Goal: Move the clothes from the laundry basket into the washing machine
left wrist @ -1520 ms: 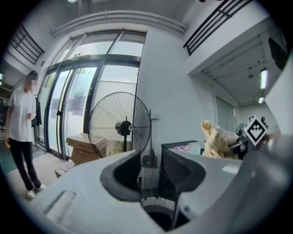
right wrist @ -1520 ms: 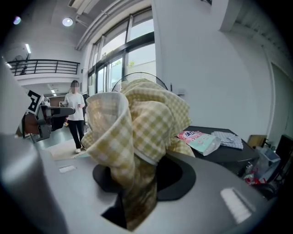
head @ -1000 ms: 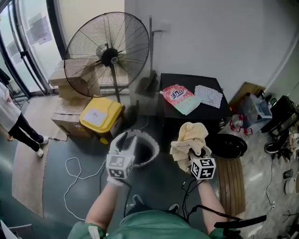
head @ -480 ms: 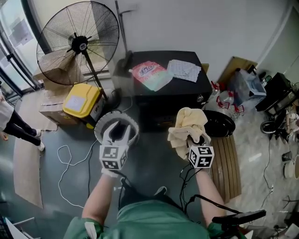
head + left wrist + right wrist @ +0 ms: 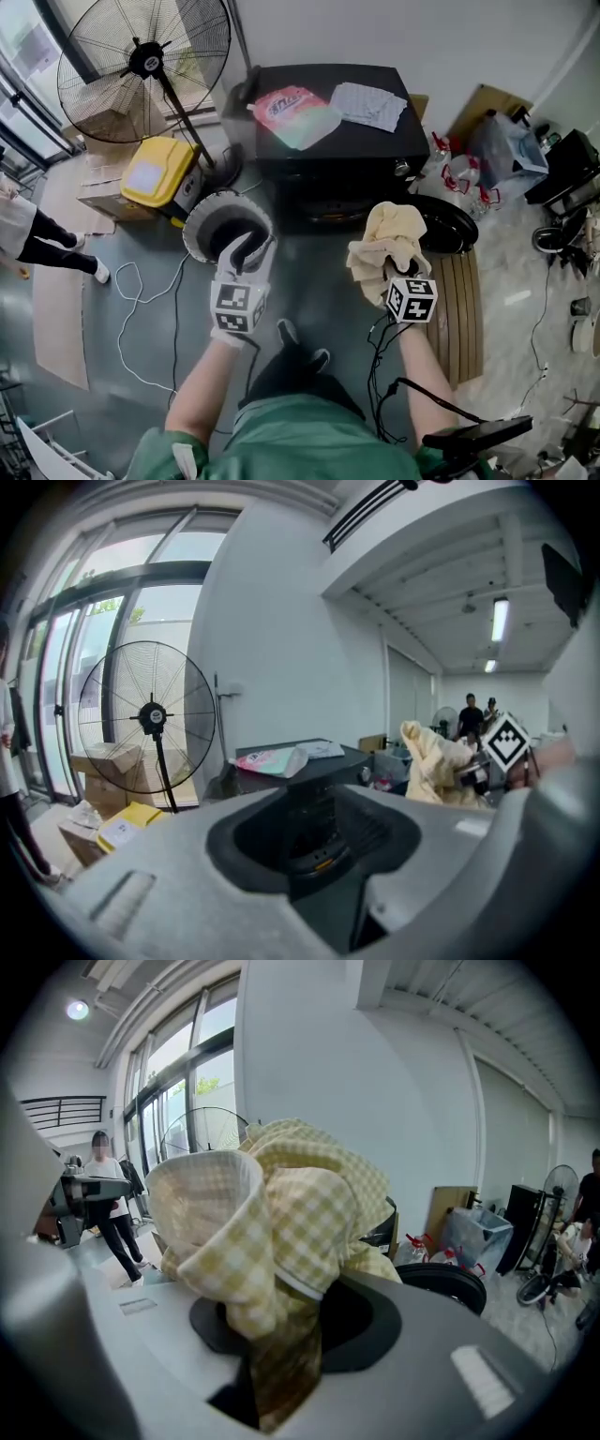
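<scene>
Right gripper jaws clenched on yellow checked cloth, left gripper jaws apart, seemingly empty, near laundry basket

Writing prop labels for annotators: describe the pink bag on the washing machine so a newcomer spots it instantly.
Find the black washing machine against the white wall, beside the big standing fan. Two flat things lie on its top; the bag is the one nearer the fan. It is pink fading to pale green, while the sheet beside it is white with a fine pattern.
</scene>
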A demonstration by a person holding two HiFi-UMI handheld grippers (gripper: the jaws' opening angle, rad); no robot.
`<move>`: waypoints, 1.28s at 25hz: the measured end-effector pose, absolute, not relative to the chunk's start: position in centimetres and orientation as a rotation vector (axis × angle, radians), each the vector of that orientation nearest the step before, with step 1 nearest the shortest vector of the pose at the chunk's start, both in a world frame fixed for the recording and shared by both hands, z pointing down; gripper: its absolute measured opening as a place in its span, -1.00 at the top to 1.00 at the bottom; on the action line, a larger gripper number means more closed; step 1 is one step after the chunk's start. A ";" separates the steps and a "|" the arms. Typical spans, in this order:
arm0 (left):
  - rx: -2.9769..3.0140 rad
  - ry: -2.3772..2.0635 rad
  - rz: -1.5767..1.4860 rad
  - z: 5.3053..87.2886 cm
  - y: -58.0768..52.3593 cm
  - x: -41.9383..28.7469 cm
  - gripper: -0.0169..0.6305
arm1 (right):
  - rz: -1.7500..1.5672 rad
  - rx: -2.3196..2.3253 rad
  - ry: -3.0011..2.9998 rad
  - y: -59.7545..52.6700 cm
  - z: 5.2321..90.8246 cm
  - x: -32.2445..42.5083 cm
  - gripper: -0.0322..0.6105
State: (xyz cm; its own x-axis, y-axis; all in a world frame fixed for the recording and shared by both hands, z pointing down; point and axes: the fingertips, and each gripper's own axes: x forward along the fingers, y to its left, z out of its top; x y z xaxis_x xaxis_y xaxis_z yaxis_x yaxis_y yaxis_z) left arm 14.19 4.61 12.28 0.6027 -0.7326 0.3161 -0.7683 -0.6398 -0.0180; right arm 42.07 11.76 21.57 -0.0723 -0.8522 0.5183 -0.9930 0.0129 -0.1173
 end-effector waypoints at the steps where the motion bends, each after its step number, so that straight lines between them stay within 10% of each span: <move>1: 2.702 -1.264 0.451 12.7 4.3 14.4 0.46 | 0.670 1.902 -1.985 11.5 22.2 42.2 0.47; 32: 2.527 -1.176 0.623 30.0 -7.4 17.2 0.46 | 0.852 1.652 -1.966 -3.1 41.1 41.0 0.47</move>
